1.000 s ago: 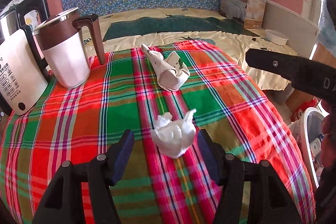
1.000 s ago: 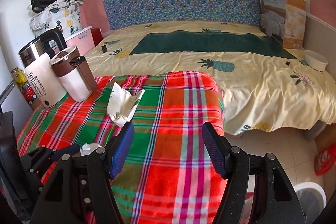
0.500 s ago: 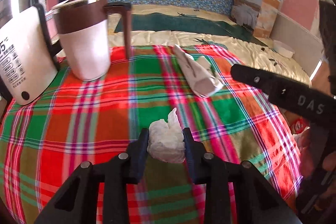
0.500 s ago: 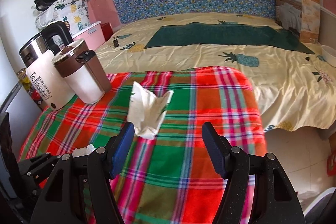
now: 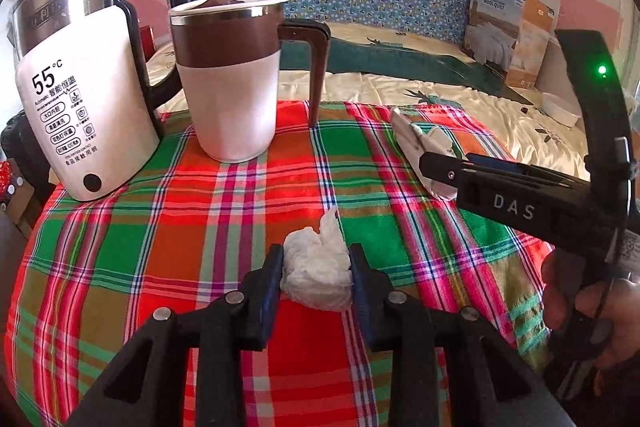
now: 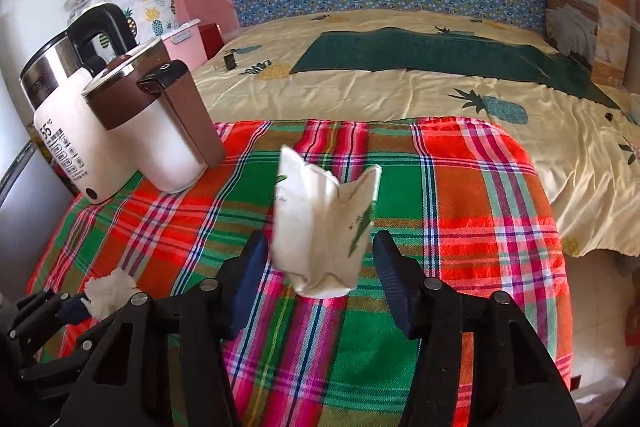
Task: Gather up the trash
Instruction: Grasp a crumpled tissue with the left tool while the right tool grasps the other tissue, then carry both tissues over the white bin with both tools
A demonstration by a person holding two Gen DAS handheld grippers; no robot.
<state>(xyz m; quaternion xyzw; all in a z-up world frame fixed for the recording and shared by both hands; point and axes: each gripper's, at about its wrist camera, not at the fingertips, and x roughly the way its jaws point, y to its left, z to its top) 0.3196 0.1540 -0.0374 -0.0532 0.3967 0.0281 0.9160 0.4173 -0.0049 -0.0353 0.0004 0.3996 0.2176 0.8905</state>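
My left gripper [image 5: 316,267] is shut on a crumpled white tissue [image 5: 316,273] over the plaid tablecloth [image 5: 160,247]; the tissue also shows in the right wrist view [image 6: 110,289]. A crumpled white paper wrapper with green print [image 6: 324,227] lies on the cloth between the fingers of my right gripper [image 6: 320,259], which is open around it without touching it. In the left wrist view the wrapper [image 5: 420,147] lies at the right, partly hidden behind the right gripper's black body [image 5: 520,203].
A white electric kettle [image 5: 80,95] and a brown-and-white jug [image 5: 232,83] stand at the table's far left. A bed with a yellow sheet [image 6: 400,83] lies beyond the table. A quilt package [image 5: 508,31] leans against the headboard.
My left gripper closed on the tissue and moved closer to the kettle and jug. My right gripper advanced until its open fingers flank the paper wrapper.
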